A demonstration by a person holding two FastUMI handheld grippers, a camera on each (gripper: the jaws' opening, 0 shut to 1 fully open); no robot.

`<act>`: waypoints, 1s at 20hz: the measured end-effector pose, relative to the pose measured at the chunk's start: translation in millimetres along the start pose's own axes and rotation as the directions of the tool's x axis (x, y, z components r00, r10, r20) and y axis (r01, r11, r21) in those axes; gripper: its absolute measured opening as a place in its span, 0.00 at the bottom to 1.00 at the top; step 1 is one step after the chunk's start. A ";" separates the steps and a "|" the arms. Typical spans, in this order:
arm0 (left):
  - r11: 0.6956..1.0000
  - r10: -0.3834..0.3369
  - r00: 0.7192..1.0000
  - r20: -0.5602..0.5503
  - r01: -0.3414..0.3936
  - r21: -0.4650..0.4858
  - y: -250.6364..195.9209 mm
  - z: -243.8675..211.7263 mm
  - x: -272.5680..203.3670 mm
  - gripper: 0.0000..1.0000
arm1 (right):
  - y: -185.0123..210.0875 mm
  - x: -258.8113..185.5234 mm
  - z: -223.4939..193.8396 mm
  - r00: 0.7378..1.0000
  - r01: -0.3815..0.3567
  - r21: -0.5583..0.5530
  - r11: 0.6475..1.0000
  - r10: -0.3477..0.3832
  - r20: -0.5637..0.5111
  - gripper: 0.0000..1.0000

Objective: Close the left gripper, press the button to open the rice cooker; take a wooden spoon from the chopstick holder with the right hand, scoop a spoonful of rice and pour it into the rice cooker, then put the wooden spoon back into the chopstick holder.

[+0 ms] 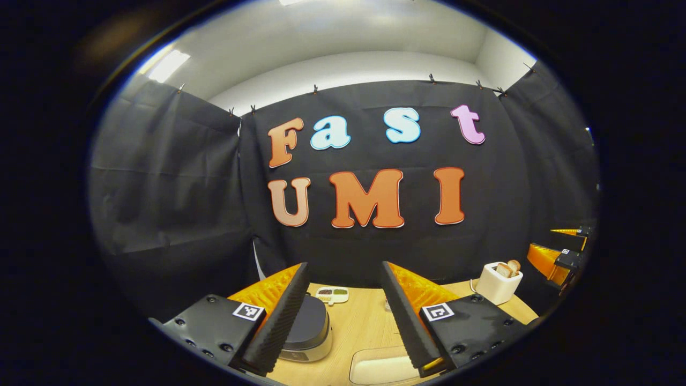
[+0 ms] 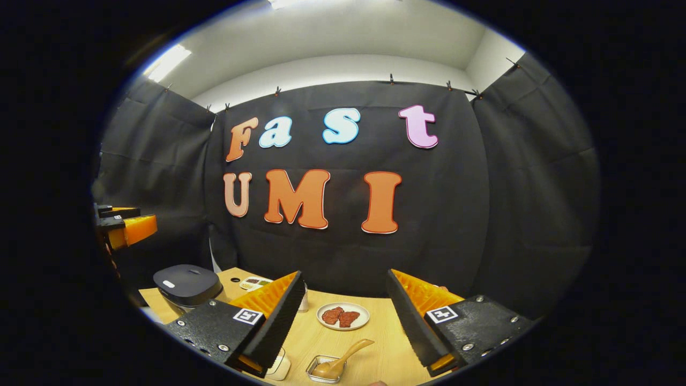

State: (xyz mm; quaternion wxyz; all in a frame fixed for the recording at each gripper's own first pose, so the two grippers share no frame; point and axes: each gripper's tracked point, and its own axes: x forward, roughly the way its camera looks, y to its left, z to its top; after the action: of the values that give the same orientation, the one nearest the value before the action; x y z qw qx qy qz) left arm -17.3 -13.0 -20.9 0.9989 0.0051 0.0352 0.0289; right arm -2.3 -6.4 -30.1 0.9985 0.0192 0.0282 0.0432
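in the left gripper view, the left gripper (image 1: 343, 316) hung above the desk (image 1: 364, 327) with its fingers wide apart, holding nothing. the rice cooker (image 1: 308, 332), lid down, sat partly behind the left finger. a toaster (image 1: 498, 283) stood at the far right. in the right gripper view, the right gripper (image 2: 343, 321) also had its fingers apart and empty. a wooden spoon (image 2: 340, 359) rested in a small metal tray (image 2: 313, 372), near a plate (image 2: 343, 316).

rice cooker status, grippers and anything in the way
Both grippers open, holding nothing: left gripper, right gripper. Rice cooker lid shut, button unpressed. Wooden spoon sits in its holder. Nothing blocks the cooker.
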 end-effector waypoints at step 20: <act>0.996 -0.061 0.983 -0.172 0.049 -0.071 99.9 -37.2 84.6 0.50 | 54.8 47.5 6.4 0.986 0.166 -0.042 0.985 -0.167 -0.010 0.95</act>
State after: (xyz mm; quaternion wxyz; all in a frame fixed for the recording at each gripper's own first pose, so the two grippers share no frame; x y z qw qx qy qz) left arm 58.6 91.9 -62.7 0.9921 -0.0314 0.1213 0.0027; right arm 40.6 52.0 -24.1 0.9986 -0.0040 0.0355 -0.0395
